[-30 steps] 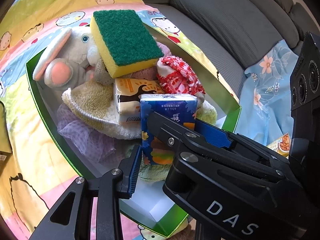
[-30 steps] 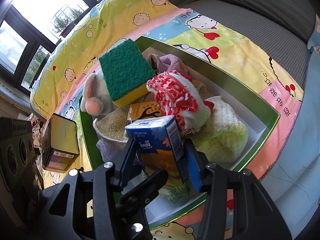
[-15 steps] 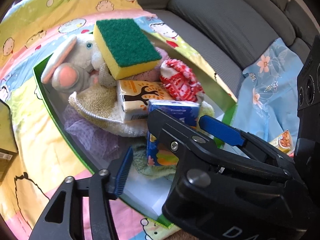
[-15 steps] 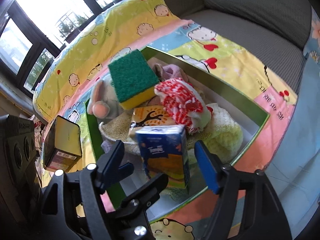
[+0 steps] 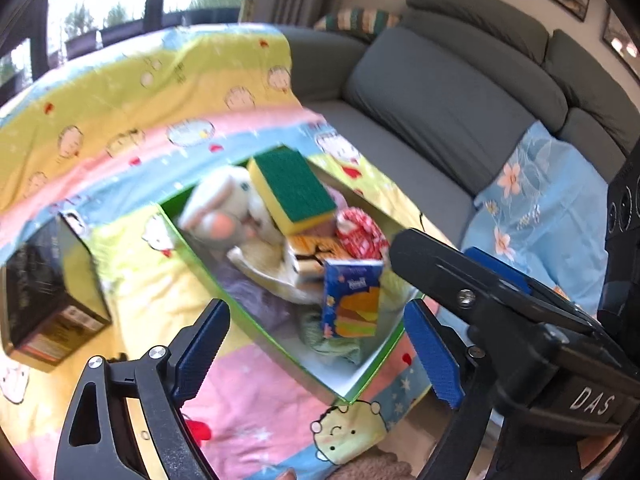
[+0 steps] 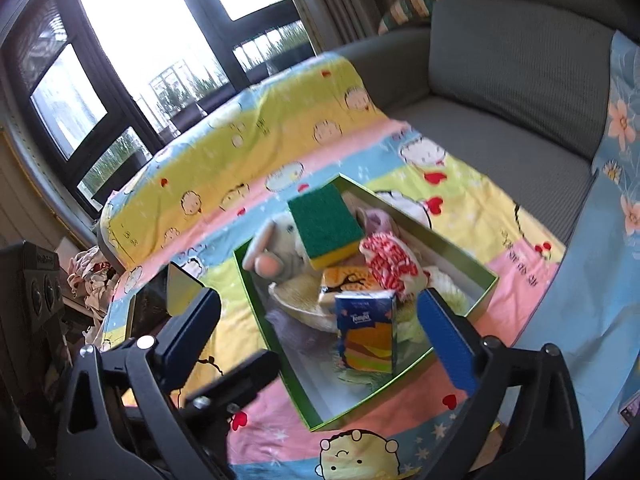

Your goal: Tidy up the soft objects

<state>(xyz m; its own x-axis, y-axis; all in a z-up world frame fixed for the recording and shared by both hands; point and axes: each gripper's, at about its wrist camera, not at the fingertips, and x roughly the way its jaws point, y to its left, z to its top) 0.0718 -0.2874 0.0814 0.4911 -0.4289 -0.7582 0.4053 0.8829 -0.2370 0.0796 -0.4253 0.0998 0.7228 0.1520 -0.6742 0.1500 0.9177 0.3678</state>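
A green-edged box (image 5: 208, 276) (image 6: 460, 256) on a cartoon blanket holds soft things: a plush mouse (image 5: 218, 216) (image 6: 276, 256), a green-and-yellow sponge (image 5: 294, 188) (image 6: 326, 224), a red-and-white knit (image 5: 362, 236) (image 6: 392, 260), an orange tissue pack (image 5: 308, 252) (image 6: 342, 280) and towels. A blue tissue pack (image 5: 352, 300) (image 6: 366, 332) stands upright at the box's near end. My left gripper (image 5: 320, 344) and right gripper (image 6: 320, 340) are both open and empty, held back above the box's near edge, clear of the blue pack.
A dark carton (image 5: 48, 292) (image 6: 160, 300) lies on the blanket (image 5: 120, 128) left of the box. A grey sofa (image 5: 440, 92) with a blue floral cloth (image 5: 540, 208) is at the right. Windows are behind.
The right gripper has opened and let go of the blue tissue pack, which now stands in the box. Both grippers have pulled back and up, away from the box.
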